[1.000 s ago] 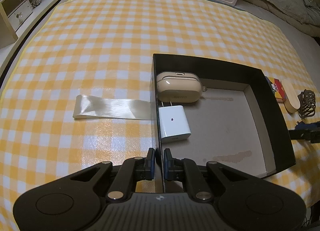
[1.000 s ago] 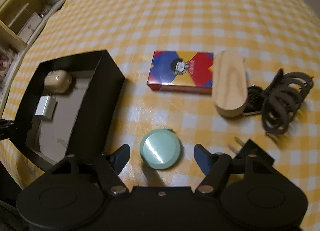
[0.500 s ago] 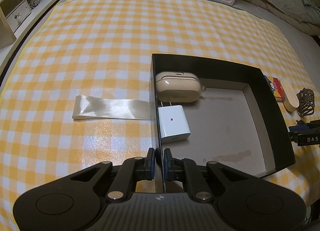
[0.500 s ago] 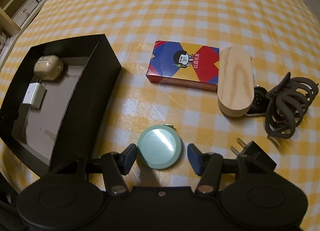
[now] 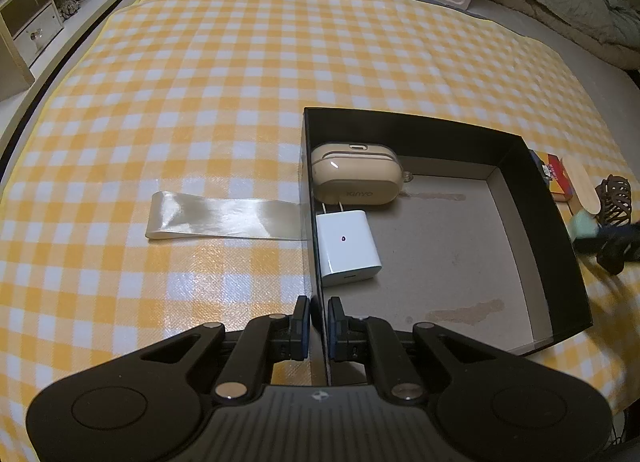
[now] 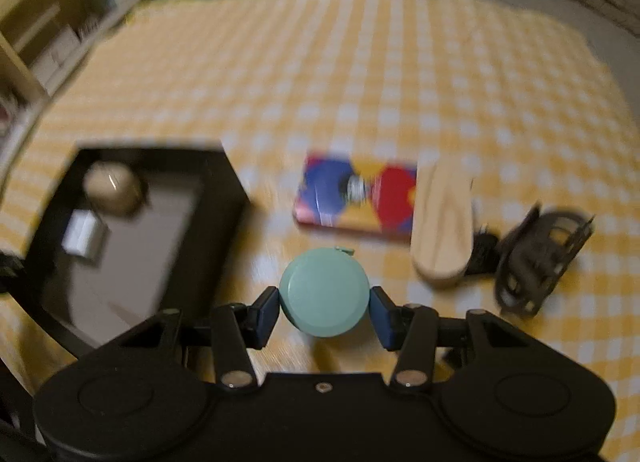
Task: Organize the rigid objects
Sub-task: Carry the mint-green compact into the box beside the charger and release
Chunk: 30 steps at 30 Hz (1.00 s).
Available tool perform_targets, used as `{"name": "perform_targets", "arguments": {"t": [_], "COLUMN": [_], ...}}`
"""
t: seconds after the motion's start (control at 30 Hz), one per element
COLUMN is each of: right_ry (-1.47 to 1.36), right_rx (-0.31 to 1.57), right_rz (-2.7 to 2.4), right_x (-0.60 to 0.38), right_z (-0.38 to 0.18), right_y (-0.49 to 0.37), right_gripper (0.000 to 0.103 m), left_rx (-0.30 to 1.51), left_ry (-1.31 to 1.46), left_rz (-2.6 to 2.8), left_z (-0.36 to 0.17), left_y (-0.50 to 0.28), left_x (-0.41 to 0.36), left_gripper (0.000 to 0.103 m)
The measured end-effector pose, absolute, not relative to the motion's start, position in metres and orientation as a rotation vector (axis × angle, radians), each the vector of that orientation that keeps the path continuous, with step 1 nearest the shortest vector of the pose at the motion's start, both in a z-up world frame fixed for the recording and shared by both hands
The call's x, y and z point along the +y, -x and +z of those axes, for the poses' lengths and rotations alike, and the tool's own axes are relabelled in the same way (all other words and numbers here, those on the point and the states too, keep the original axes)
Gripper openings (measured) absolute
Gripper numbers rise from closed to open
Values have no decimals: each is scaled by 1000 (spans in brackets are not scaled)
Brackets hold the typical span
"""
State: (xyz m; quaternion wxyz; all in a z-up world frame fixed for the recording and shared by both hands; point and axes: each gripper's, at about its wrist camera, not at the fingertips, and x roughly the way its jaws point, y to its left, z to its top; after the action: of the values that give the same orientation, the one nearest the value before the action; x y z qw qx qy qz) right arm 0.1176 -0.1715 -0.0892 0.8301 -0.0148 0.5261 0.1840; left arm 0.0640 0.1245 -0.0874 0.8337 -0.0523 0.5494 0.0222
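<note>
My right gripper (image 6: 324, 314) has a round mint-green case (image 6: 324, 292) between its pads. Its jaws are closing, both pads press the case's sides, and it hangs a little above the checked cloth. The view is blurred by motion. My left gripper (image 5: 319, 320) is shut on the near left wall of the black box (image 5: 536, 197). Inside the box, against that wall, lie a beige earbud case (image 5: 356, 181) and a white charger (image 5: 346, 248). From the left wrist view the green case (image 5: 582, 221) shows just past the box's right wall.
On the cloth right of the box (image 6: 224, 221) lie a colourful card pack (image 6: 356, 197), a wooden oval piece (image 6: 440, 221) and a brown hair claw (image 6: 536, 258). A shiny ribbon strip (image 5: 224, 217) lies left of the box. Shelves line the left edge.
The right gripper's jaws closed in on the green case and raised it off the cloth, tipping the view toward the far side. The left gripper and box stayed still.
</note>
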Motion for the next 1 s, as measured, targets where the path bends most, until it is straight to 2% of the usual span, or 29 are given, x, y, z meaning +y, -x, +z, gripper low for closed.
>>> {"name": "perform_targets", "arguments": {"t": [0.2,0.33,0.83,0.9,1.0], "right_ry": [1,24,170,162,139], "right_rx": [965,952,1149,1156,1169], "right_rz": [462,575,839,860,896], "right_x": [-156,-127,4,9,9], "right_z": [-40,-31,-94,-99,-101], "right_y": [-108,-96,-73,-74,-75], "right_gripper": [50,50,50,52,69], "left_rx": [1166,1166,1155,1154,1155], "left_ry": [110,118,147,156,173], "left_rz": [50,52,50,47,43], "left_z": [-87,-87,-83,-83,-81], "left_y": [-67,-67,-61,-59,-57], "left_x": [125,125,132,133,137], "left_gripper": [9,9,9,9,10]}}
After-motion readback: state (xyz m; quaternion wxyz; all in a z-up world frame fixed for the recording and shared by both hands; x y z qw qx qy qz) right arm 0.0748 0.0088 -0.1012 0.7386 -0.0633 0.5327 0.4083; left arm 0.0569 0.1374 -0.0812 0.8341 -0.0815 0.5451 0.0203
